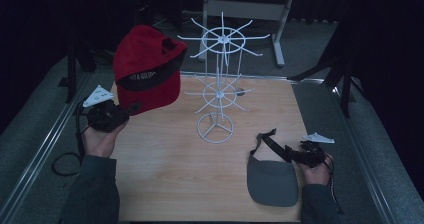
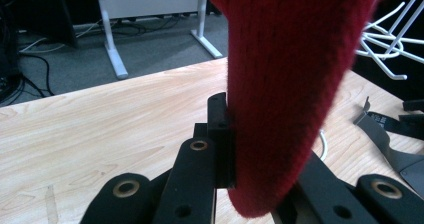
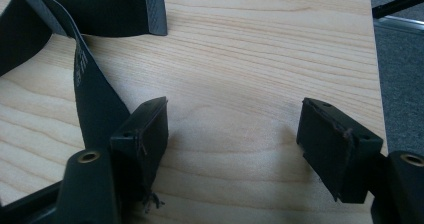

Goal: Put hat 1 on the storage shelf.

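1. Red cap [image 1: 145,69] is held up above the far-left part of the surface [image 1: 165,174], its brim edge clamped in the jaws of the left gripper [image 1: 131,108].
2. Left gripper view: the red cap [image 2: 290,84] hangs in front of the camera, with both jaws pressed onto its lower edge.
3. Grey visor [image 1: 272,180] lies flat at the near-right of the surface, its dark strap [image 1: 270,140] running away from the person.
4. Right gripper [image 1: 292,153] rests low, just beside the grey visor, held by the right hand [image 1: 316,173].
5. Right gripper view: the jaws stand wide apart with bare surface [image 3: 250,74] between them. The dark strap [image 3: 90,89] runs along the outside of one jaw; contact cannot be determined.
6. Left hand [image 1: 100,139] supports the left gripper from below, near the left edge of the surface.
7. White wire rack [image 1: 220,79] stands upright beyond the middle of the surface, to the right of the red cap, on a ring base.
8. Desk frame [image 1: 245,9] stands on the floor beyond the surface.
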{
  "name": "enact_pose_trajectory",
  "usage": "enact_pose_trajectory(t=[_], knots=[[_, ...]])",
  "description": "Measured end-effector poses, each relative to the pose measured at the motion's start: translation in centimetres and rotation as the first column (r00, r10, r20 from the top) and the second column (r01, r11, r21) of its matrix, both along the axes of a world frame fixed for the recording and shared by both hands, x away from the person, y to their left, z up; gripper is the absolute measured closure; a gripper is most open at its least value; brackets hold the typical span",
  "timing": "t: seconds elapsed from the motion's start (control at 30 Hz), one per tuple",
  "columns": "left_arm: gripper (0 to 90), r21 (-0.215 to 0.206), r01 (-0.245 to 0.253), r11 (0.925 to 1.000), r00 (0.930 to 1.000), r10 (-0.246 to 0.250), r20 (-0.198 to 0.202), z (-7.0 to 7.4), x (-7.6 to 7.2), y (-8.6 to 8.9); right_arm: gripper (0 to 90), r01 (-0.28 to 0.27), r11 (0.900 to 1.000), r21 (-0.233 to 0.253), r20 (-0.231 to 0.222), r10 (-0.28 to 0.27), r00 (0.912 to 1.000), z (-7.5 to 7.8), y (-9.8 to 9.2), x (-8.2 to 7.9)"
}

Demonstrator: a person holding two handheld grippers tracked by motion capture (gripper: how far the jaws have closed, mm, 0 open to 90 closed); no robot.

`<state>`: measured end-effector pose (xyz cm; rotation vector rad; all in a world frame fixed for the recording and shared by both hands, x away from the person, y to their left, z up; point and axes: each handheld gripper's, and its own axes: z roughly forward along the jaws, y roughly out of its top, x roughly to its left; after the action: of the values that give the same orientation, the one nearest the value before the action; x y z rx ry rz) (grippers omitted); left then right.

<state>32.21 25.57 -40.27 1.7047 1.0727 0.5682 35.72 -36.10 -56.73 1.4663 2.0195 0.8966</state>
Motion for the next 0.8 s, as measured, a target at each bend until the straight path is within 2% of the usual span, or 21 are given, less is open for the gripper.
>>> enact_pose_trajectory(t=[0.8], knots=[[86.0,-0.027,-0.017,0.9995,0.9993,0.018,0.034,1.2,0.3,-0.7,28.5,-0.001,1.000,-0.001,0.001,0.001,1.0000,0.0,0.0,0.0]])
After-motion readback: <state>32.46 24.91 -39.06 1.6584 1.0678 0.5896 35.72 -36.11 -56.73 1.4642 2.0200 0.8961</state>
